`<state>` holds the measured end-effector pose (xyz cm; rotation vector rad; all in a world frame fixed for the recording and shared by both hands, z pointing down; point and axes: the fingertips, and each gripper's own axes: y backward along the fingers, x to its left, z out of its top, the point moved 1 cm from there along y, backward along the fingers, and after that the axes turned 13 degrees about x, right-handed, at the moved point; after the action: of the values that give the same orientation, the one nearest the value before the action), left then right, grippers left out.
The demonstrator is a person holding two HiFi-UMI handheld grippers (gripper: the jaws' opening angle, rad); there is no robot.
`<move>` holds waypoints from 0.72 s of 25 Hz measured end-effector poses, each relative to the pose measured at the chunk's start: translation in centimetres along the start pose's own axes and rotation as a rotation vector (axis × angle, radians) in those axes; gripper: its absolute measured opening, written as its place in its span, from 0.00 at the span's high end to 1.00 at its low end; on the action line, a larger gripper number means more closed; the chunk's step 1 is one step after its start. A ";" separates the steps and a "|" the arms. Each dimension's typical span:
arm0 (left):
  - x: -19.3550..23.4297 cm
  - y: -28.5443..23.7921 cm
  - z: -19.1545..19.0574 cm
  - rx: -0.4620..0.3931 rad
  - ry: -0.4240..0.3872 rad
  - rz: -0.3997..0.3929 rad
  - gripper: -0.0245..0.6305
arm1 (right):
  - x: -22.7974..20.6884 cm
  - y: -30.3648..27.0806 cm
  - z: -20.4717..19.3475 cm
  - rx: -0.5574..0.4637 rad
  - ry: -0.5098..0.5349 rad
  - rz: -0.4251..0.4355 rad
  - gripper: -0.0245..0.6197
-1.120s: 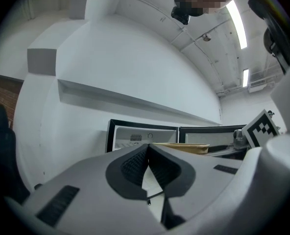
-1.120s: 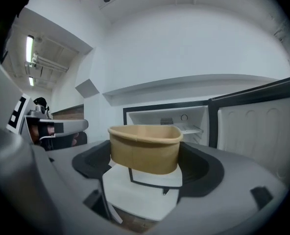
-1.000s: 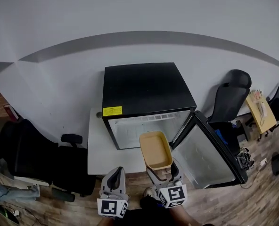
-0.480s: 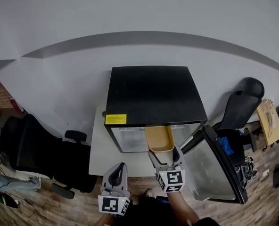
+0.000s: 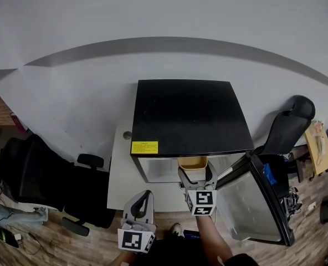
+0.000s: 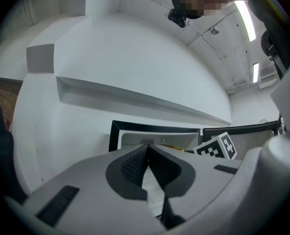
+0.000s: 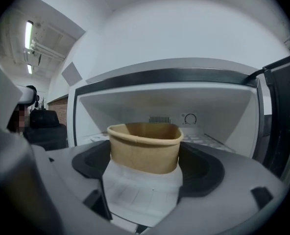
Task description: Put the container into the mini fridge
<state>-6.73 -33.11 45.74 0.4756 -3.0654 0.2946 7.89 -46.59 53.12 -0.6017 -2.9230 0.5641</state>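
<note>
A tan paper container (image 7: 145, 148) sits between the jaws of my right gripper (image 7: 145, 155), which is shut on it. In the head view the container (image 5: 193, 163) pokes into the opening of the black mini fridge (image 5: 189, 115), with the right gripper (image 5: 196, 176) just in front of it. The fridge's white inside (image 7: 184, 106) fills the right gripper view, and its door (image 5: 251, 204) hangs open to the right. My left gripper (image 5: 142, 204) is held low at the left, shut with nothing in it; its closed jaws (image 6: 148, 153) point at the fridge front.
The fridge stands on a white table (image 5: 119, 176) against a white wall. A black office chair (image 5: 47, 182) is at the left and another (image 5: 288, 126) at the right behind the door. A small wooden table (image 5: 319, 146) is at the far right.
My right gripper has carried the container forward, from in front of the fridge into its opening. The head view has shifted closer over the fridge. The left gripper has stayed low.
</note>
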 end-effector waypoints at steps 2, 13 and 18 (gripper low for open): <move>0.3 -0.2 0.0 0.001 0.000 -0.001 0.95 | -0.2 -0.8 0.1 0.004 0.005 -0.010 0.27; 1.9 -1.2 0.0 0.010 0.015 0.005 0.95 | -0.9 -3.9 0.9 0.021 0.021 -0.032 0.27; 2.2 -1.4 0.1 0.009 0.009 0.007 0.95 | -1.2 -4.7 1.1 0.033 0.018 -0.038 0.27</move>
<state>-8.42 -35.13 46.05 0.4628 -3.0584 0.3096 7.13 -51.39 53.87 -0.5436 -2.8952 0.5983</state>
